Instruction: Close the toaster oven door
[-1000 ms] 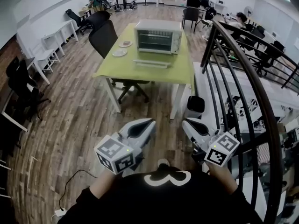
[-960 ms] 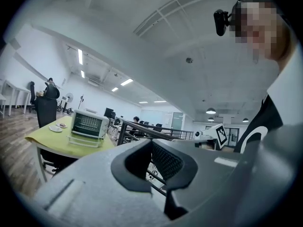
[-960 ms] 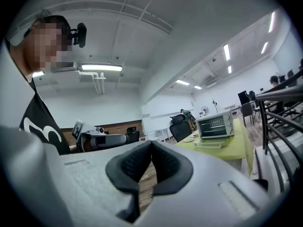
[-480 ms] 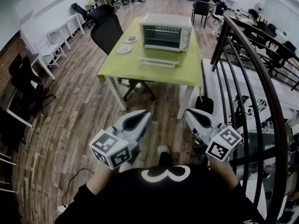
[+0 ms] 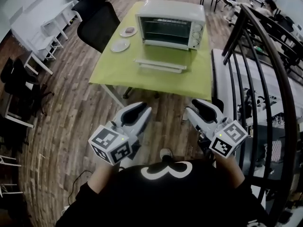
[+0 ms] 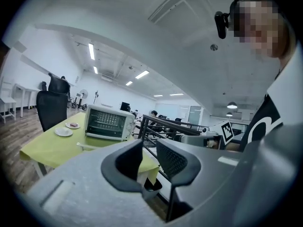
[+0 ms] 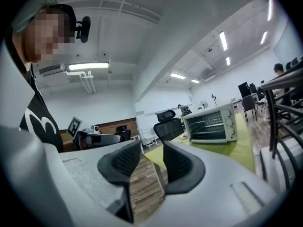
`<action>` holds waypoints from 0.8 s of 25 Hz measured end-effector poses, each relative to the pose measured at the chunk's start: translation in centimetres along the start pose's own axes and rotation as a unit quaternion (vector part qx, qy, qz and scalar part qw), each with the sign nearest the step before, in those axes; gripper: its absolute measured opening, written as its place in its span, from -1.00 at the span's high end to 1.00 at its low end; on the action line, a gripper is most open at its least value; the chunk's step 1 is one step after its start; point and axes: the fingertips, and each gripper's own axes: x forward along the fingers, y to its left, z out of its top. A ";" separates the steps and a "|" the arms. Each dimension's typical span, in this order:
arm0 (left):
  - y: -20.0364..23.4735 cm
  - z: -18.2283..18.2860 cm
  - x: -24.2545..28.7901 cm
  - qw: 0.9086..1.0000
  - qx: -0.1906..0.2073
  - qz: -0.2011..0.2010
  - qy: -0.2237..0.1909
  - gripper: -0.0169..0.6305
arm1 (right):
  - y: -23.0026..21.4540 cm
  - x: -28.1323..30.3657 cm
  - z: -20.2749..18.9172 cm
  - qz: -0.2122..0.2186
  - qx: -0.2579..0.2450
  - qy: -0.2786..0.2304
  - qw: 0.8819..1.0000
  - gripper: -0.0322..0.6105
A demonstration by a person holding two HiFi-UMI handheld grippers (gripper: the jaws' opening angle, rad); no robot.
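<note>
A white toaster oven [image 5: 171, 23] stands at the far side of a green table [image 5: 118, 70]. Its glass door [image 5: 160, 64] is swung down flat in front of it. Both grippers hang well short of the table, over the wooden floor. My left gripper [image 5: 137, 111] has its jaws opening, a narrow gap between them and nothing in it. My right gripper [image 5: 203, 109] is opening wider and is also empty. The left gripper view shows its jaws [image 6: 150, 151] with the oven [image 6: 106, 122] far ahead. In the right gripper view the jaws [image 7: 151, 161] point left of the oven [image 7: 210, 123].
Two small plates [image 5: 120, 45] lie on the table left of the oven. A black office chair [image 5: 97, 22] stands at the table's left side. A dark metal stair railing [image 5: 265, 56] runs close along my right. More desks and chairs fill the room behind.
The table and oven have come nearer and larger in the head view. Both grippers keep their place in front of the body, with the right one's jaws spread a little wider.
</note>
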 end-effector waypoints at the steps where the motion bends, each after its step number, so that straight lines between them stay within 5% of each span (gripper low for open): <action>1: 1.0 0.2 1.4 1.000 0.002 -0.001 0.004 0.65 | -1.5 1.0 0.3 -0.002 -0.003 0.003 1.000 0.40; 6: 6.0 0.7 6.9 1.000 0.014 0.014 0.016 0.35 | -8.0 4.7 1.3 -0.017 -0.013 0.015 1.000 0.25; 20: 19.4 -1.9 13.1 0.995 0.009 0.066 0.078 0.06 | -18.6 10.6 -2.1 -0.092 0.002 0.075 0.993 0.16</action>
